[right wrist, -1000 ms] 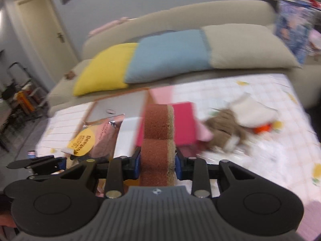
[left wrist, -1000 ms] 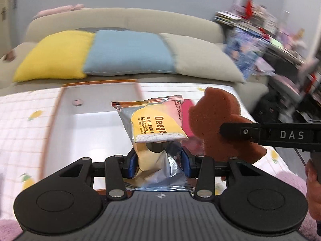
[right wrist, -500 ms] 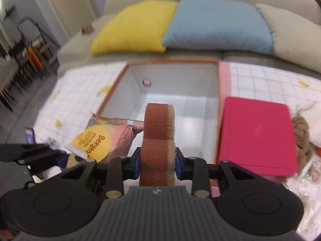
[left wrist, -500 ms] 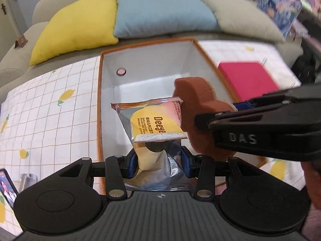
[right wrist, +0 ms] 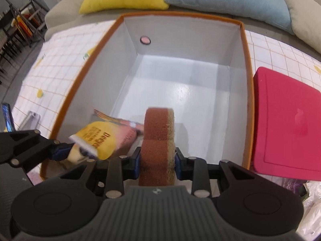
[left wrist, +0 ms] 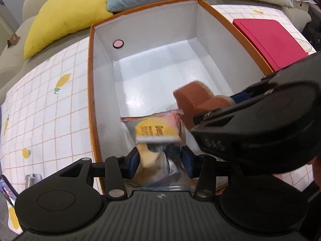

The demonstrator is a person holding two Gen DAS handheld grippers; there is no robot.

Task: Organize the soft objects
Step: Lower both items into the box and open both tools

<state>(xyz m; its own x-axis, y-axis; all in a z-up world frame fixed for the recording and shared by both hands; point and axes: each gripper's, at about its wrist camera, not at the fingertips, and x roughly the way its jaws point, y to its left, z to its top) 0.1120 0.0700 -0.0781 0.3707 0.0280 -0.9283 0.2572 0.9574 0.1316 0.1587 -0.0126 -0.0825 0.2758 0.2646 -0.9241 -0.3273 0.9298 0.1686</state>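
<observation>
Both tongs tip down over the open box (right wrist: 245, 64) so their loads can drop inside: the left tongs (left wrist: 160, 160) are spreading around the snack packet (left wrist: 156, 132) at six o'clock, the right tongs (right wrist: 156, 161) pinching the brown sponge (right wrist: 158, 138) beside it.

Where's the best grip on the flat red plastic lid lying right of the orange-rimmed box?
Probably the near long edge of the flat red plastic lid, approached from the side away from the orange-rimmed box. It lies flat on the grid-pattern tablecloth, too wide to span, and its raised rim gives a thin lip to pinch. The box wall blocks the opposite edge.
</observation>
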